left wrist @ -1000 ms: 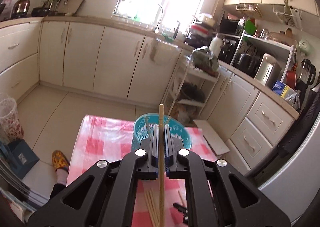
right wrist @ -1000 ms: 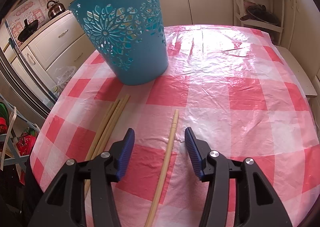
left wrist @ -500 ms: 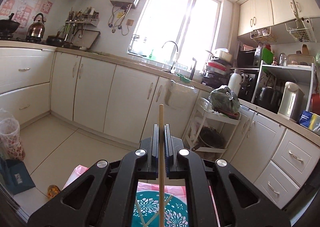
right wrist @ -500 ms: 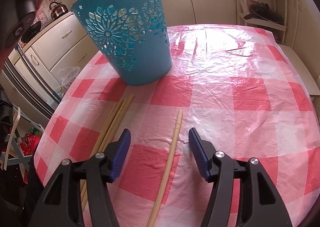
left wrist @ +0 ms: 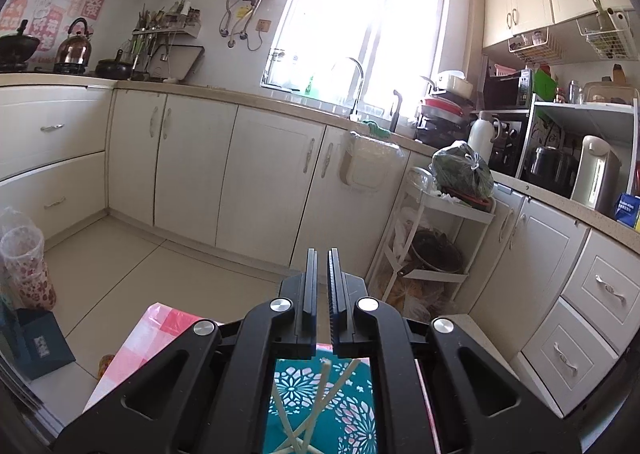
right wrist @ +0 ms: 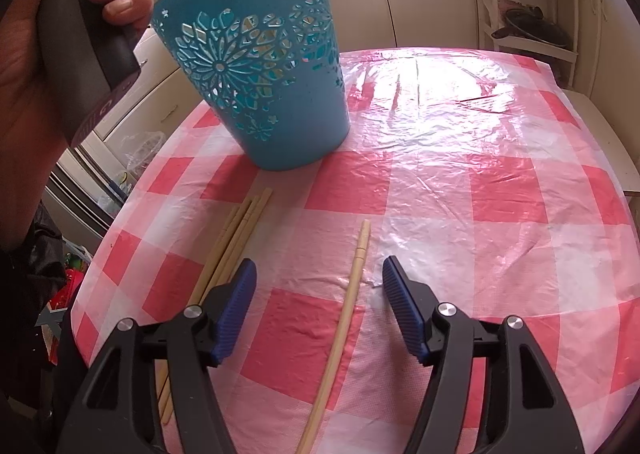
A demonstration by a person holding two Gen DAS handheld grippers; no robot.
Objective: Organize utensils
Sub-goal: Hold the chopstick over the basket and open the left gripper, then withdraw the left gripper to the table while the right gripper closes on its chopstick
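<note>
In the left wrist view, my left gripper (left wrist: 322,252) is shut to a thin slit with nothing in it. It hangs over the teal cut-out basket (left wrist: 352,418), which holds several chopsticks (left wrist: 320,400). In the right wrist view the basket (right wrist: 264,86) stands upright at the back left of the pink checked table (right wrist: 480,158). My right gripper (right wrist: 319,265) is low over the cloth and its jaws are opening. A single chopstick (right wrist: 352,286) lies between the pads, untouched. A bundle of chopsticks (right wrist: 240,230) lies beside the left finger.
A person's hand (right wrist: 40,38) grips the left gripper's handle just left of the basket's rim. The table's left edge drops off close behind the bundle. Beyond the table stand a white rack trolley (left wrist: 436,238) and the kitchen cabinets (left wrist: 260,182).
The chopstick held upright in my left gripper is gone from its jaws, which moved over the basket. My right jaws spread wider. The hand came into the right view.
</note>
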